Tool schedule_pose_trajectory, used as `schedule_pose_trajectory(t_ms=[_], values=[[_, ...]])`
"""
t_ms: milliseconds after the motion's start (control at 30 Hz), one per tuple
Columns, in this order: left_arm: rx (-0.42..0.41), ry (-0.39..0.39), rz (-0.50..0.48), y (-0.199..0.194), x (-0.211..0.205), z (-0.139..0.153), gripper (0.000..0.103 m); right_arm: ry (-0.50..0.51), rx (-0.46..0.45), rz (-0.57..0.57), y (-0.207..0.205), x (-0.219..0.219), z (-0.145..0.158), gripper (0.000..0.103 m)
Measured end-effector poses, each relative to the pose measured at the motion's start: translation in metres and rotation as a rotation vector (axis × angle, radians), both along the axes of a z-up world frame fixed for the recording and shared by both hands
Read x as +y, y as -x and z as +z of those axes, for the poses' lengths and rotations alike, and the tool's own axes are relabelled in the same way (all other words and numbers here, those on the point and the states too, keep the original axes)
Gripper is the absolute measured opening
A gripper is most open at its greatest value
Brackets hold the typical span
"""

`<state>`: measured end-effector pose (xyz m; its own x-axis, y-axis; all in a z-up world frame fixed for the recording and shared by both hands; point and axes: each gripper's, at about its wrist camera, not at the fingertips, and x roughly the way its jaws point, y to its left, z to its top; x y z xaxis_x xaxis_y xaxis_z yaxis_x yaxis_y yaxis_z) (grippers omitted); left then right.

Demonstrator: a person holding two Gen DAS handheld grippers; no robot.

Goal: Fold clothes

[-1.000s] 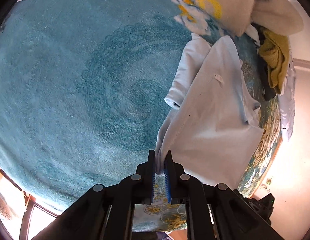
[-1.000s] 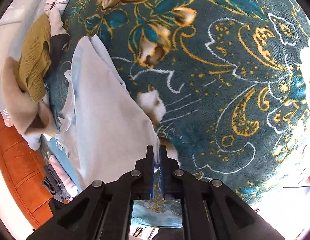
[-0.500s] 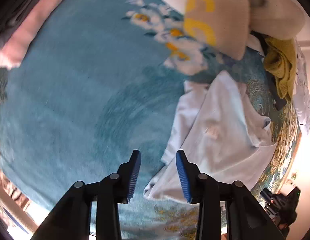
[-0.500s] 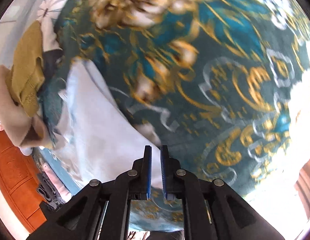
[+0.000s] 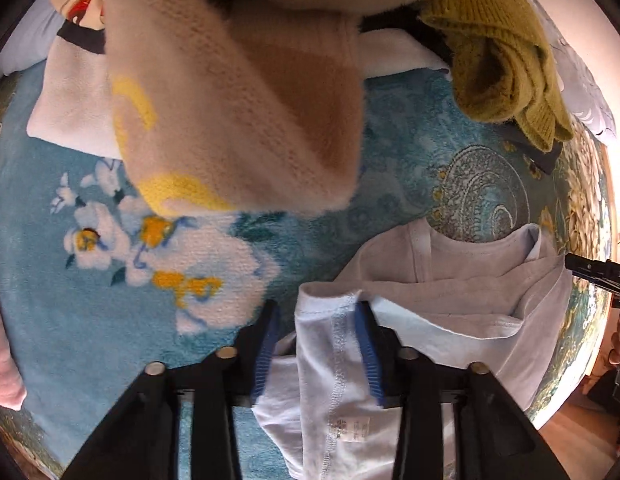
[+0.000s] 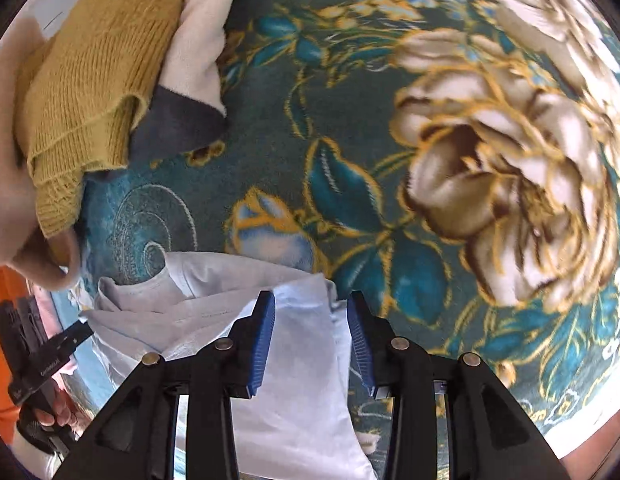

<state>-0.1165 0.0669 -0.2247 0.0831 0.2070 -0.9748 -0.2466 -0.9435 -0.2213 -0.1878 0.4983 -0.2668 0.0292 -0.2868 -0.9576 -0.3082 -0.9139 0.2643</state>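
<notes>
A pale blue-white T-shirt (image 5: 450,300) lies rumpled on the teal flowered blanket (image 5: 150,280). My left gripper (image 5: 316,322) stands open, its blue pads either side of a hemmed sleeve of the shirt (image 5: 330,344), not clamped on it. In the right wrist view the same T-shirt (image 6: 214,300) lies folded over itself. My right gripper (image 6: 312,320) is open too, with a fold of the shirt lying between its pads. The collar (image 5: 422,248) faces away toward the pile of clothes.
A beige knit sweater with yellow marks (image 5: 238,112) and a mustard knit garment (image 5: 506,52) lie heaped just beyond the shirt. The mustard garment (image 6: 90,80) shows again over a white and dark cloth (image 6: 190,80). The other gripper, held by a hand (image 6: 50,360), shows at left.
Both grippers were shut on the shirt's edge a second ago. They let go, opened, and moved forward over the shirt toward the pile of clothes.
</notes>
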Motion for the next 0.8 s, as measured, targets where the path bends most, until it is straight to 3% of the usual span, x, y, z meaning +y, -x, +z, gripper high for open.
schedule_pose_trajectory(t_ms=[33,100,200,267,400,600,800], values=[[0.003,-0.016,-0.003,-0.002,0.000,0.001,0.006,0.009,0.004,0.007,0.000,0.001,0.001,0.034],[0.022,-0.048,-0.006,-0.006,-0.002,0.006,0.004,0.034,0.018,0.006,-0.001,0.004,0.006,0.005],[0.048,-0.125,0.047,-0.012,-0.015,0.021,0.003,0.070,0.040,0.005,-0.003,0.009,0.014,0.003],[0.072,-0.154,0.115,0.007,-0.017,0.034,0.003,0.086,0.061,-0.002,-0.004,0.014,0.021,0.003],[0.081,-0.144,0.196,0.030,-0.021,0.030,0.003,0.069,0.106,-0.056,-0.003,0.034,0.030,0.003],[0.050,0.026,0.186,0.046,-0.001,-0.001,0.008,0.038,0.022,-0.114,0.004,0.034,0.006,0.003],[0.041,0.133,0.332,0.046,-0.035,0.004,0.017,-0.010,0.025,-0.255,-0.023,0.076,0.024,0.008]])
